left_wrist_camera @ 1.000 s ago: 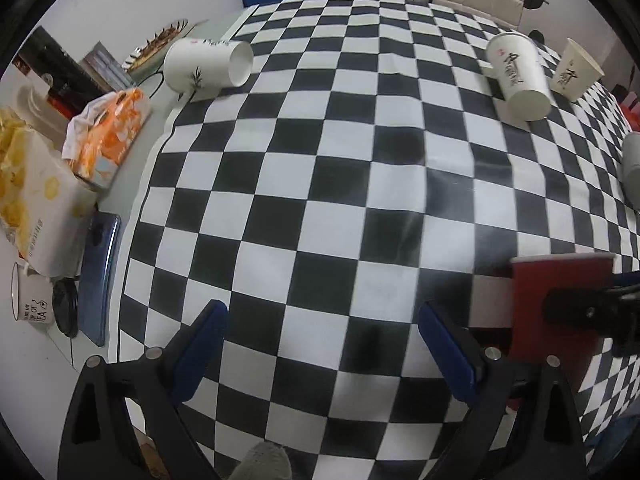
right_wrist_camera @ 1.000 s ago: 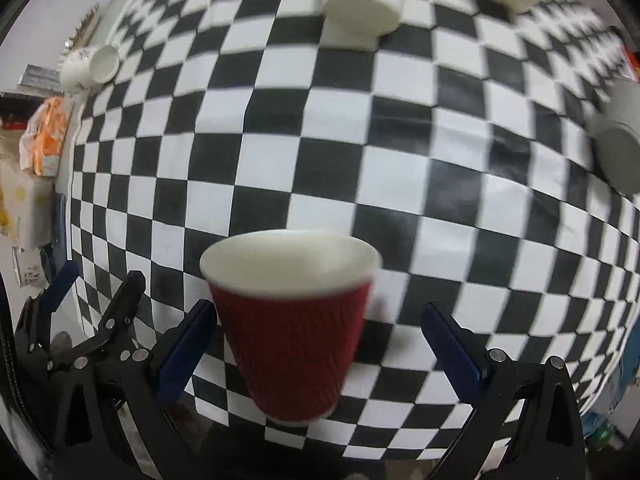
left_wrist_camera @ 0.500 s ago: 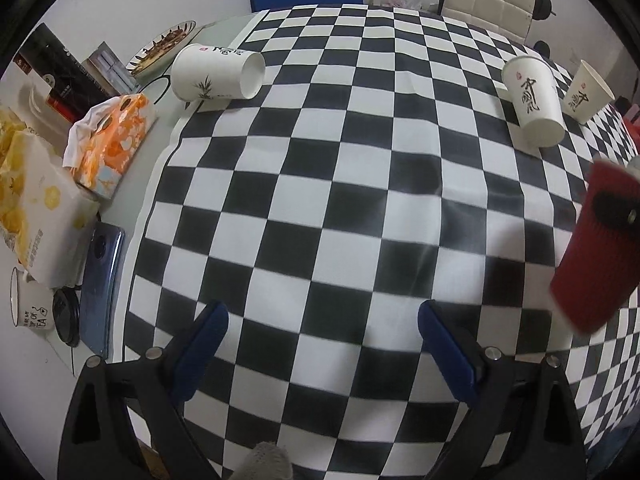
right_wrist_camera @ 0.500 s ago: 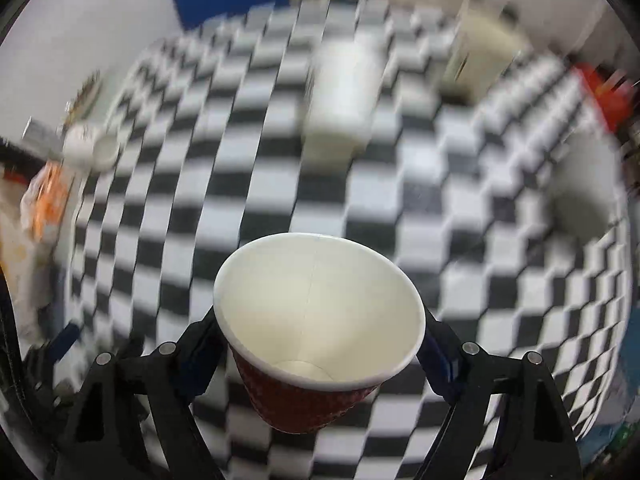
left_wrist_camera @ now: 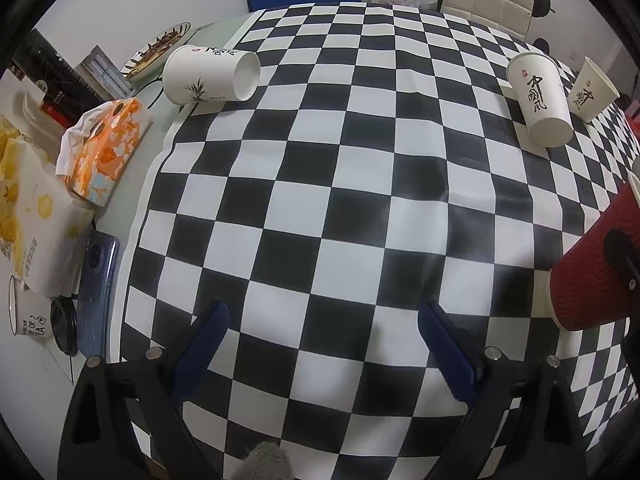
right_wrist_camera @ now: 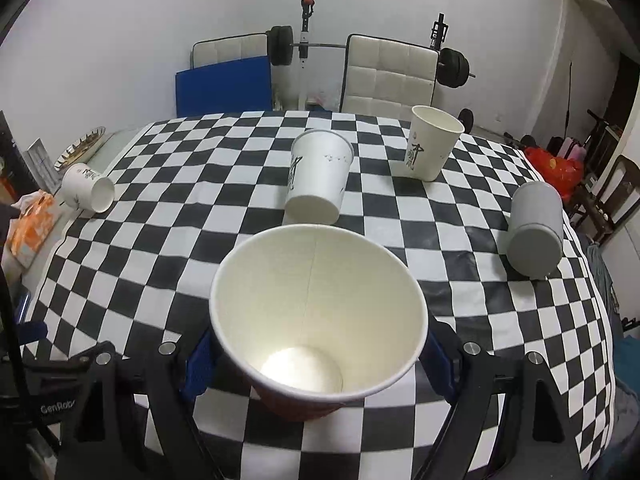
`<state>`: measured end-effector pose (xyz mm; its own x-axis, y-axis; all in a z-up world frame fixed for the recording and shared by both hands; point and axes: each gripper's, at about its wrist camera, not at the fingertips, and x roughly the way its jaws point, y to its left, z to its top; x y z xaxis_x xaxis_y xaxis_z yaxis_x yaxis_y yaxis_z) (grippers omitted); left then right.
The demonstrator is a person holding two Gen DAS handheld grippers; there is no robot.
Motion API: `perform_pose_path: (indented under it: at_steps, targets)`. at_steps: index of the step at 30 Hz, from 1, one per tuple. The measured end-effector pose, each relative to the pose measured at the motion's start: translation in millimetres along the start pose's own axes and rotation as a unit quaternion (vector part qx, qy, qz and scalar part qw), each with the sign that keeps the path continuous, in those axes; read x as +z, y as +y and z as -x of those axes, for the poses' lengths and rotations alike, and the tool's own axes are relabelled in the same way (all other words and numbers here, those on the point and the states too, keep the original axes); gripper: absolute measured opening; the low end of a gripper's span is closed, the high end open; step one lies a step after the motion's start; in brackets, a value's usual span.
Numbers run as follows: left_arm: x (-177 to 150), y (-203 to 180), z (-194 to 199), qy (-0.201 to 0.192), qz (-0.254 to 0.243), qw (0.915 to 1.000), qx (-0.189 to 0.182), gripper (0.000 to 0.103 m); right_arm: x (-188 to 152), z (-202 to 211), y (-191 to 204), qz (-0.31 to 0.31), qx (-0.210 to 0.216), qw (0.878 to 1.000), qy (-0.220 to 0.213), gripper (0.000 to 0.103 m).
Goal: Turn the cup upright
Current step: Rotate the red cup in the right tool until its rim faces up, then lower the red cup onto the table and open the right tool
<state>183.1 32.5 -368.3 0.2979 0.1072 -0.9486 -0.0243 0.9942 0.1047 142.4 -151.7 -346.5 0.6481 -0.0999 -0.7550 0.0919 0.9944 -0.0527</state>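
Observation:
My right gripper (right_wrist_camera: pixel 318 354) is shut on a red ribbed paper cup (right_wrist_camera: pixel 316 312) with a white inside, its mouth facing up and away from me. In the left wrist view the same red cup (left_wrist_camera: pixel 596 272) shows at the right edge, tilted above the checkered cloth (left_wrist_camera: pixel 340 200), with a black finger on its side. My left gripper (left_wrist_camera: pixel 320 344) is open and empty, low over the near part of the cloth.
A white cup (right_wrist_camera: pixel 318 176) lies on its side mid-table, another (right_wrist_camera: pixel 88 192) at far left, a grey one (right_wrist_camera: pixel 534 228) at right. One white cup (right_wrist_camera: pixel 432 142) stands upright. Tissue packs (left_wrist_camera: pixel 100 144), a phone (left_wrist_camera: pixel 96 292) and a mug (left_wrist_camera: pixel 28 312) line the left edge.
My right gripper closed on the red cup, lifted it off the cloth and turned it, so the mouth now faces up. The left gripper barely moved.

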Motion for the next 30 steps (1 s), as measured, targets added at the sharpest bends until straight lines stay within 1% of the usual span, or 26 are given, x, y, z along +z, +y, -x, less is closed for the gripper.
perform_pose_path:
  at_steps: [2, 5, 18, 21, 30]
  targets:
    - [-0.2, 0.0, 1.0, -0.001, -0.001, 1.0000, -0.003, 0.097, -3.6, 0.3, 1.2, -0.003, 0.009, 1.000, 0.012, 0.086]
    - [-0.1, -1.4, 4.1, -0.005, -0.006, 1.0000, -0.005, 0.097, -6.4, 2.2, 3.6, -0.002, 0.011, 1.000, 0.016, 0.087]
    - [-0.7, -6.0, 17.7, -0.023, -0.020, 0.9994, -0.017, 0.097, -15.2, 4.3, 10.0, 0.011, 0.011, 0.999, 0.035, 0.090]
    - [-3.1, -5.9, 15.5, -0.022, -0.023, 0.9994, -0.016, 0.097, -22.9, -2.8, 10.5, 0.011, 0.011, 0.999, 0.047, 0.091]
    - [-15.8, -7.9, 10.3, -0.017, -0.031, 0.9992, -0.018, 0.097, -49.6, -14.6, 11.5, 0.014, 0.013, 0.998, 0.064, 0.091]
